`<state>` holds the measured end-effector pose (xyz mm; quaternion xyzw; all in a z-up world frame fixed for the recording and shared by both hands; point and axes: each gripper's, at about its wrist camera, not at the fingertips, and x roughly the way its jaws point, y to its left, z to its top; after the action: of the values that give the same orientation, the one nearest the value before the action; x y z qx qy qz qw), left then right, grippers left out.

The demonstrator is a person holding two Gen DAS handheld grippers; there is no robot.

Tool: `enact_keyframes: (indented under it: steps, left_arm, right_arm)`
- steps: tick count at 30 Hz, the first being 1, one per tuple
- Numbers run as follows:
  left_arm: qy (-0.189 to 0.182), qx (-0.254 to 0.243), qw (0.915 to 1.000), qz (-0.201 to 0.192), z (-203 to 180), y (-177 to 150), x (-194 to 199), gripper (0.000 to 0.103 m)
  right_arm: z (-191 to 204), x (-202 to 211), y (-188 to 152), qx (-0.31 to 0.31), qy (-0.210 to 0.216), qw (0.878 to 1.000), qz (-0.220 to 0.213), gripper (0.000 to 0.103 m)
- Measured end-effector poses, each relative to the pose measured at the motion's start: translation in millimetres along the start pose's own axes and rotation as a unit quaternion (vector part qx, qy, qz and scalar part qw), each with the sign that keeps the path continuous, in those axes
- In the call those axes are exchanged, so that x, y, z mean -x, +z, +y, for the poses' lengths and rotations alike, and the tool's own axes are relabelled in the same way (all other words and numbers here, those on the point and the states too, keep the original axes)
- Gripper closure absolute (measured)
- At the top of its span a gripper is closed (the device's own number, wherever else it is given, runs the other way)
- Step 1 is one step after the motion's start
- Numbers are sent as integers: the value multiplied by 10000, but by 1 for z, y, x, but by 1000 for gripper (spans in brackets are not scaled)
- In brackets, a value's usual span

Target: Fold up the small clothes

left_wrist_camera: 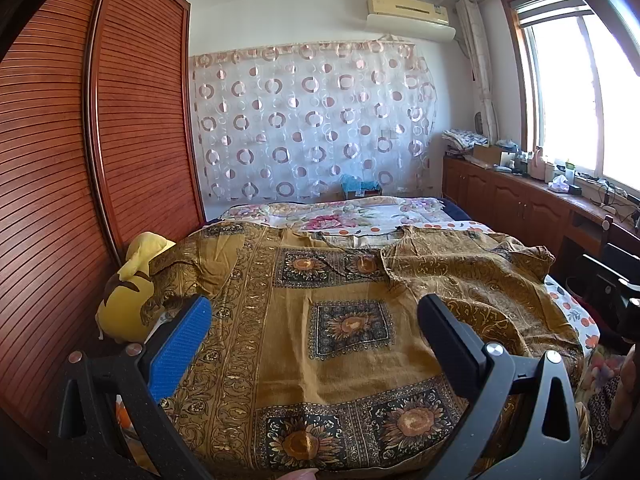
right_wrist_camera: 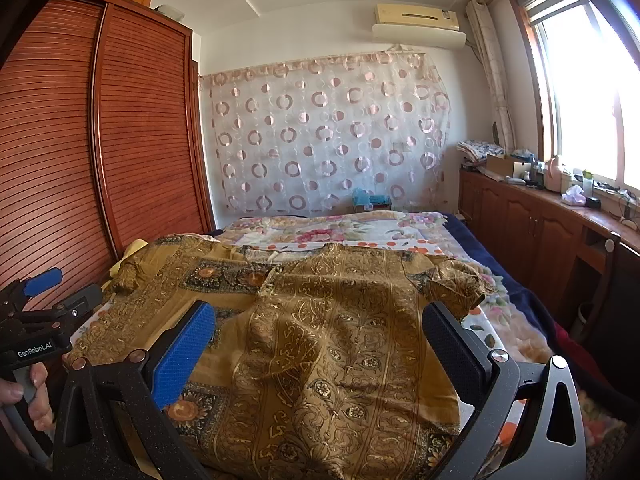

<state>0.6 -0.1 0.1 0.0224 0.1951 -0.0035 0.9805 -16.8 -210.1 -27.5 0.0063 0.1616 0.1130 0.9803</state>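
A mustard-gold garment [left_wrist_camera: 320,280] with dark sunflower squares lies spread on the bed, its right part folded over so the scroll-patterned side [right_wrist_camera: 352,336] faces up. My left gripper [left_wrist_camera: 316,308] hovers open above the garment's near middle, holding nothing. My right gripper [right_wrist_camera: 320,320] hangs open over the folded-over part, also holding nothing. In the right wrist view the left gripper [right_wrist_camera: 52,292] shows at the left edge, held by a hand [right_wrist_camera: 32,396].
A floral bedsheet [left_wrist_camera: 352,212] covers the bed beyond the garment. A yellow plush toy [left_wrist_camera: 128,296] lies at the bed's left edge by the slatted wardrobe [left_wrist_camera: 100,160]. A low cabinet [right_wrist_camera: 540,220] with clutter runs along the window at right.
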Motion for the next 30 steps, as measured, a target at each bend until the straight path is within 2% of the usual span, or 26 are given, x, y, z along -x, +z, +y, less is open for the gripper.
enact_keyframes:
  steps: [30]
  left_arm:
    - [-1,7,10000,-42,-1,8,3,0]
  right_arm:
    - [1,-1,1,4,11,10000,21,0]
